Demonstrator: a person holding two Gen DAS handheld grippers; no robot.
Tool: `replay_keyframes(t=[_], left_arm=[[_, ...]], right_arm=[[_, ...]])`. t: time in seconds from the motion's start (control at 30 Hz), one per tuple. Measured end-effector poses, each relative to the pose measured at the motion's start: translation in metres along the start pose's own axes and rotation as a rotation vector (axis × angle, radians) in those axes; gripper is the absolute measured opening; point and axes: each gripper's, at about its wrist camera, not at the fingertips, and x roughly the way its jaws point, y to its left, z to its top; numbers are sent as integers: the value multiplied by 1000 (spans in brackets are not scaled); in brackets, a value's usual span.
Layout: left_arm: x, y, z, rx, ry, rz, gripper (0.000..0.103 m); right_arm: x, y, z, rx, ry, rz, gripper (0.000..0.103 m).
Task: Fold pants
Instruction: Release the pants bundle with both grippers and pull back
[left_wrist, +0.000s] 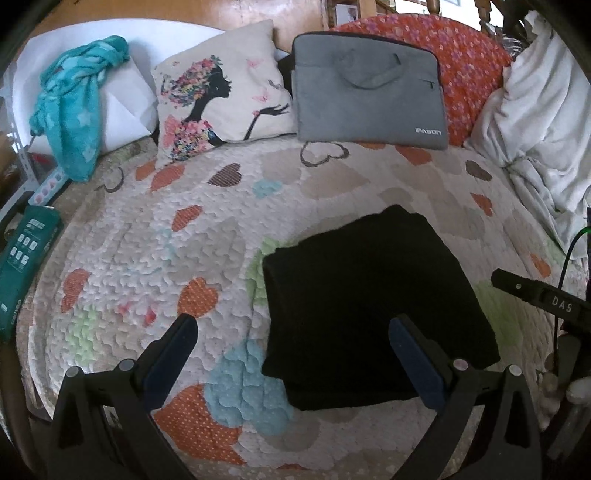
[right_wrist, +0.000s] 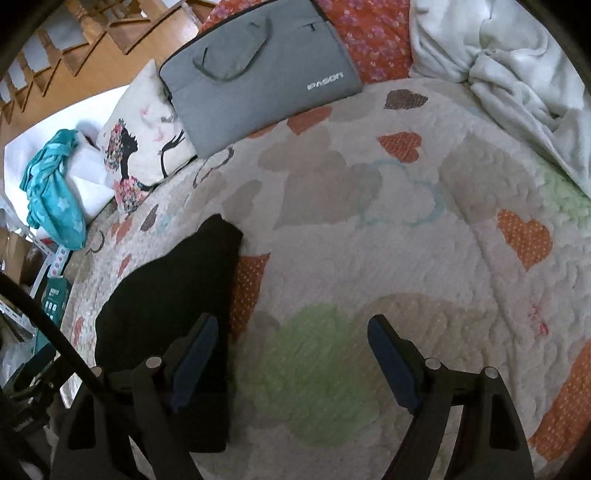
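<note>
Bed w/ a heart-print quilt (left_wrist: 229, 236) as the work surface; wooden stair rail in the bkgd. Along the head end: teal star-print blanket (left_wrist: 74, 110), cushion w/ a flower-haired woman printed on it (left_wrist: 221, 99), grey laptop bag (left_wrist: 369, 92) marked IPASON, orange floral pillow (left_wrist: 469, 66), crumpled white blanket (left_wrist: 535, 110). Green box (left_wrist: 26, 258) sits at the bed's left edge.

Black pants (left_wrist: 373, 306) lie on the quilt as a compact, roughly rectangular bundle, layers stacked at the near edge, nothing trailing out. Looks like the folds are done, so prob. the last step or just a tidy-up.

Left gripper (left_wrist: 295, 350): fingers spread wide, holding nothing; right-hand pad overlaps the pants' near edge in view, can't tell if it touches. Right gripper (right_wrist: 291, 354): also spread wide, empty, above bare quilt w/ the pants (right_wrist: 166, 295) off to its left, left finger over the bundle's edge.

Next, if anything: check edges line up, press the top layer flat, or pinch a near corner w/ each claw for one more fold. Needs a low approach so the pads catch all layers, not just the top one, else the stack slides apart.
</note>
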Motion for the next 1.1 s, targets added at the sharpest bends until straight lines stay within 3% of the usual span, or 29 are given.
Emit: replay_keyframes(t=[0.97, 1.03, 1.1], left_arm=[[42, 31, -11, -125, 154, -107, 103], [43, 33, -11, -139, 150, -131, 103], [45, 40, -8, -182, 150, -203, 103]], right_arm=[[19, 10, -9, -46, 37, -61, 88], [20, 12, -9, -54, 38, -67, 89], [20, 12, -8, -49, 44, -56, 89]])
